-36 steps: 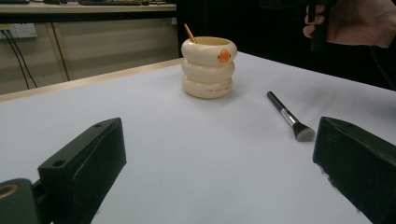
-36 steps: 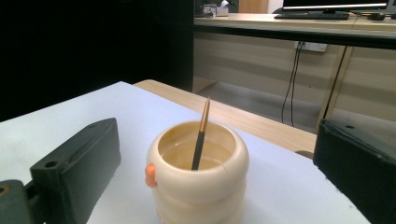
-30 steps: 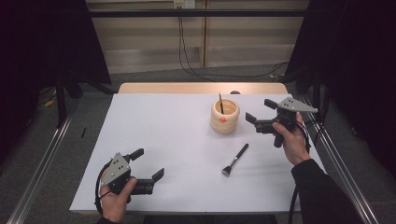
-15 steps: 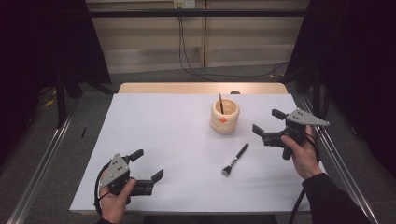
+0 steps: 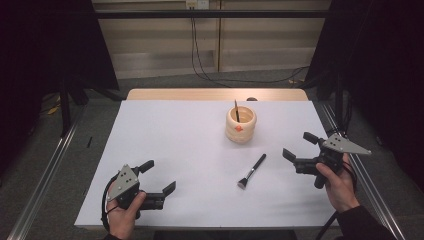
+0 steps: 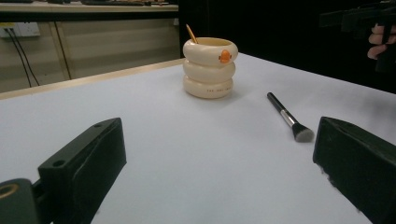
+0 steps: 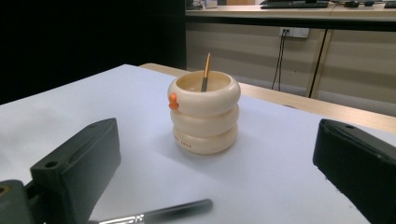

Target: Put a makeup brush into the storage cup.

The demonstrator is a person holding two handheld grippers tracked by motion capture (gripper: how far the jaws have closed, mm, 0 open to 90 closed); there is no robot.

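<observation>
Makeup brush [image 5: 252, 170] lies flat on the white counter [image 5: 175, 135], lower right of centre in the high view, bristle head toward the bottom edge and black handle angled up toward the cream ringed holder [image 5: 240, 124]. It sits a little apart from the holder, touching neither it nor any claw. One thin stick-like tool [image 5: 236, 110] already stands inside the holder, leaning on its rim; in the right gripper view the holder [image 7: 204, 112] shows at the centre of the frame with the brush handle [image 7: 156, 213] along the bottom edge.

Right claw [image 5: 297, 148] hangs to the right of the brush, jaws apart and empty, pointing leftward across the counter. Left claw [image 5: 159, 176] sits at the lower left of the high view, well apart from everything, jaws likewise spread with nothing between them; its own view shows the brush [image 6: 289, 117] to the right of centre.

Judging by this layout, the work looks partly done: one tool is stowed, and the brush is not yet gripped, lifted or dropped in the holder.
</observation>
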